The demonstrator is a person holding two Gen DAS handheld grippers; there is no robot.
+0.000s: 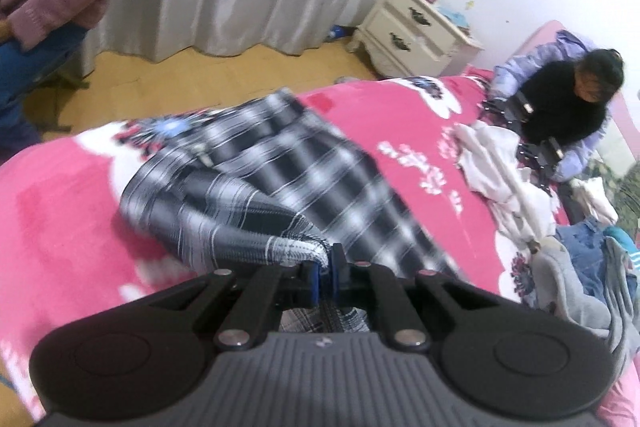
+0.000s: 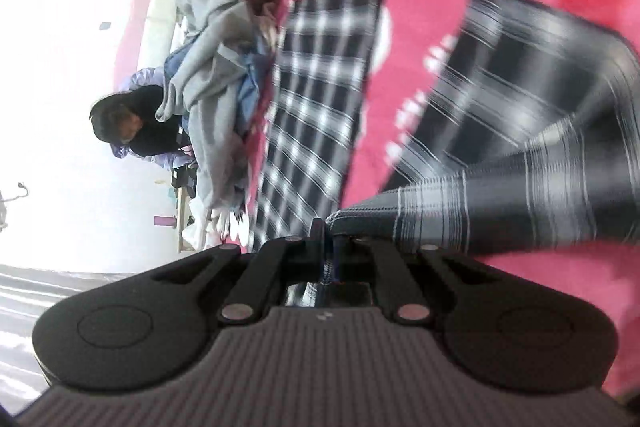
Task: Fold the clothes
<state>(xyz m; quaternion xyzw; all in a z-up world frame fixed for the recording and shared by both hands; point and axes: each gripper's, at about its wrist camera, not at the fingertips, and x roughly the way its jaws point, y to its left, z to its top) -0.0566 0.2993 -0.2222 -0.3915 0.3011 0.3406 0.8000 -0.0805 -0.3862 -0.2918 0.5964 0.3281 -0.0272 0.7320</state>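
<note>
The plaid garment [image 1: 280,163], dark with white check, lay spread across the pink blanket [image 1: 68,211] on the bed, partly lifted and bunched toward the camera. The left hand-held gripper [image 1: 326,267] was closed on a gathered edge of the cloth, which rose in a twisted rope to its jaws. In the right wrist view, the right hand-held gripper [image 2: 328,247] was likewise clamped on a flat hem of the same plaid garment [image 2: 520,131], with a long strip, perhaps a leg or sleeve, lying flat on the blanket beyond.

The fabric looked thin, light and limp; it draped and creased freely and would sag between the 2 grips unless held taut. It seemed not slippery, but a single layer could slide out of a shallow pinch. Hems, seams and corners looked like the best places to hold, well apart, so the panel stayed flat. A heap of grey and blue clothes [image 1: 580,275] waited near the bed's edge.
</note>
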